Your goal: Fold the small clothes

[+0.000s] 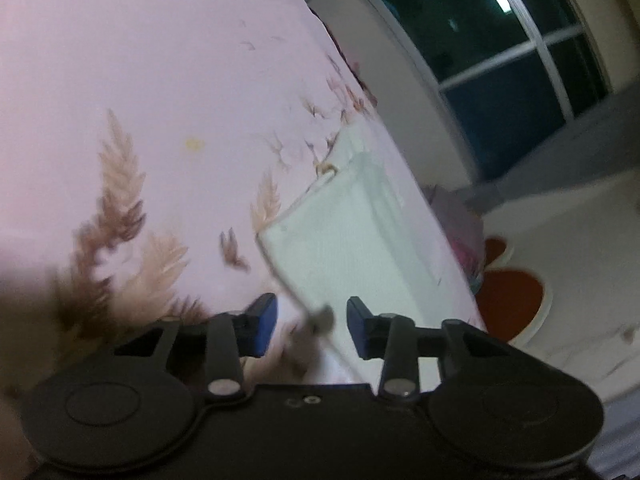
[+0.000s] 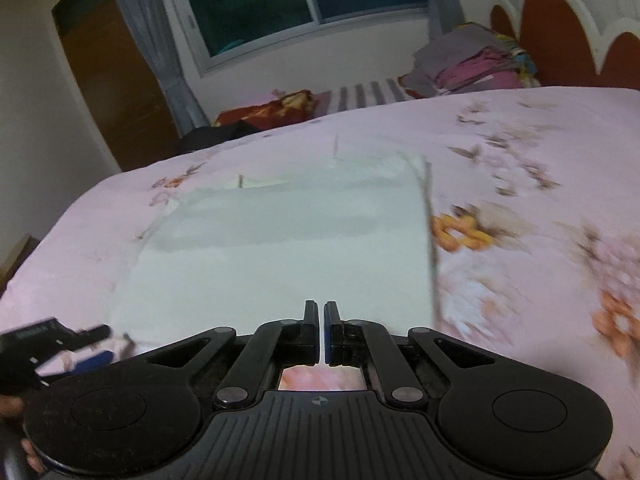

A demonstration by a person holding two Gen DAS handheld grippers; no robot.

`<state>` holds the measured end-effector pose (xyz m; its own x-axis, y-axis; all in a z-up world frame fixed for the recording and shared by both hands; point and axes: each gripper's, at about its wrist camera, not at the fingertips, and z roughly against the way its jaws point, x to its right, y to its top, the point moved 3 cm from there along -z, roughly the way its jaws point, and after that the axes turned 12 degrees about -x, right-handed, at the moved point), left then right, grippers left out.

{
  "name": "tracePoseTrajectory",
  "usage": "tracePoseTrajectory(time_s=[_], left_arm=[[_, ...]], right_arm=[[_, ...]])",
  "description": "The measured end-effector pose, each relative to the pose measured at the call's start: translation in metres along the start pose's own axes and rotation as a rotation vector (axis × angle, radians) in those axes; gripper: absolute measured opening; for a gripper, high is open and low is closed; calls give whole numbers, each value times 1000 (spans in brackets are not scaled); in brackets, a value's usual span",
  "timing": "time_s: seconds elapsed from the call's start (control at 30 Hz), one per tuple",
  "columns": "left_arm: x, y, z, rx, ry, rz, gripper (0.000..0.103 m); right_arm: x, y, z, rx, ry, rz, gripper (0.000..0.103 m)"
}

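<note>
The right gripper [image 2: 323,330], a black two-finger tool, had its jaws pressed together with only a sliver of light between them. Whether any fabric was pinched there could not be told, though the near edge of a pale white, flat, rectangular folded cloth [image 2: 280,256] ran directly under the fingertips. The cloth stretched forward from the tool across a pink bedspread printed with orange and brown flowers [image 2: 520,184]. A thin dark strand lay along the cloth's right edge.

Low to the left of the right gripper, the left gripper [image 2: 94,354] showed as a blurred black frame with a blue pad, at the cloth's near left corner. A person's fingers [image 2: 12,404] appeared at the left edge of that view.

In its own view, the left gripper [image 1: 311,326] held its blue-padded fingers [image 1: 264,320] partly apart. The white cloth [image 1: 332,256] corner and a small grey blurred piece sat between them; the pads did not appear to press on it. The cloth ran away from the tool to the upper right, near the edge of the bed.

Farther off, beyond the bed, a stack of folded grey, purple and pink clothes [image 2: 472,64] rested beside a white scalloped headboard with red panels [image 2: 560,32]. Behind the bed's far edge lay a red and yellow patterned bundle [image 2: 276,110] and a striped fabric. Against the far wall stood a dark window with a white frame [image 2: 316,4], grey curtains [image 2: 148,40] hanging left of it, and a brown wooden door [image 2: 108,80] farther left.
</note>
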<state>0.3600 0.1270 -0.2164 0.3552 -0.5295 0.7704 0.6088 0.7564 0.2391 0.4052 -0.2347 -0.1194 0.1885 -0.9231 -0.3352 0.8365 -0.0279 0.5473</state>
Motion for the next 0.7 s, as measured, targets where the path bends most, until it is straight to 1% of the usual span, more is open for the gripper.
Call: tracePoseTrajectory(time_s=[0.1,0.13,0.3,0.37,0.43,0.53,0.6,0.63,0.67,0.7], left_arm=[[1,14,-17,27,-36,26,32],[2,18,-23,32,-45,32,30],[9,31,-44,47,-77,38,24],[8,34,-50,45,-79,43,16],[5,35,-53,37,-78,52,11],[3,33,-51,39,-90,38,9],[4,31,-49,53,-96,35,9],[3,30,-48,60,-101,36,10],[3,32,-50,66,-97,38,10],[4,32,-50,74,-90,43,10]], right_arm=[[-16,25,-29,-22,15,-3,2],[-21,34,-40,-30,16,3,2],[-45,69,-95,-62,27,21,2],[-49,78,-112,-68,28,16,2],[-51,83,-126,-74,27,-6,2],[-52,87,-132,-60,39,-15,2],[-52,87,-139,-74,43,-11,2],[-51,85,-147,-102,24,-1,2],[-49,80,-160,-138,-18,19,0],[-49,81,-161,-115,-20,32,0]])
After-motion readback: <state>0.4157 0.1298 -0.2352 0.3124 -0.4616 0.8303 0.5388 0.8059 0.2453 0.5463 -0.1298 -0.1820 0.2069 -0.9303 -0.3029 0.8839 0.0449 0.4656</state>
